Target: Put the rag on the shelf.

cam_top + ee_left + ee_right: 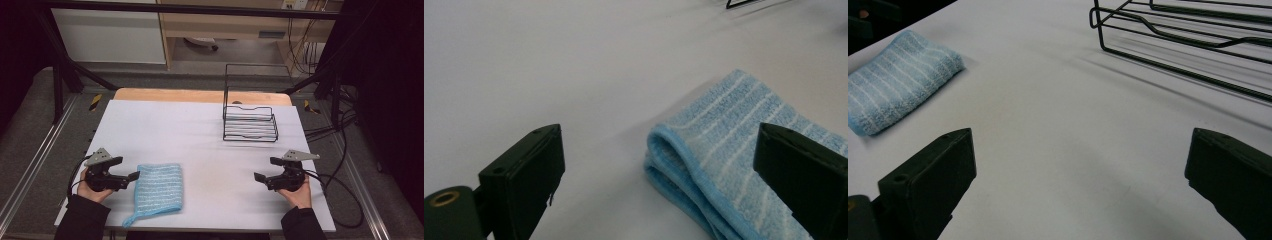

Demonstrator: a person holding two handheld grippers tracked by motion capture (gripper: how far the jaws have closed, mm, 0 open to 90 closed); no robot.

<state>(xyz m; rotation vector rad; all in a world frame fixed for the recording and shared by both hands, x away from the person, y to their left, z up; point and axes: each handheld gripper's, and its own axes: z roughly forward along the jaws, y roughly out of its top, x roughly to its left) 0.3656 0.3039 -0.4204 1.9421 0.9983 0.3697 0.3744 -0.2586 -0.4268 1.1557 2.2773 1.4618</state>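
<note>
While both hands rest low at the near edge of the counter (150,120), each one holds a pair of tongs with the jaws spread wide apart and nothing between the pads. The left tongs (131,169) sit at the left side and point toward the middle, and one jaw tip is just beside the left edge of the blue cloth (159,191). In the left gripper view, the left tongs (659,165) stand open with the folded edge of the blue cloth (724,145) lying in front of the gap, and one jaw stands in front of part of it; no pad presses on it. The cloth is folded, has thin white stripes, and lies flat on the near left part of the counter, with a small loop at its near corner. The right tongs (264,169) are well apart from the cloth, on the right side, and point back toward it over bare white top. Behind them, near the far right side, stands a black wire rack (249,123), with nothing in it. In the right gripper view, the right tongs (1080,175) are open, the cloth lies far off at the upper left, and the rack's wires cross the upper right.
</note>
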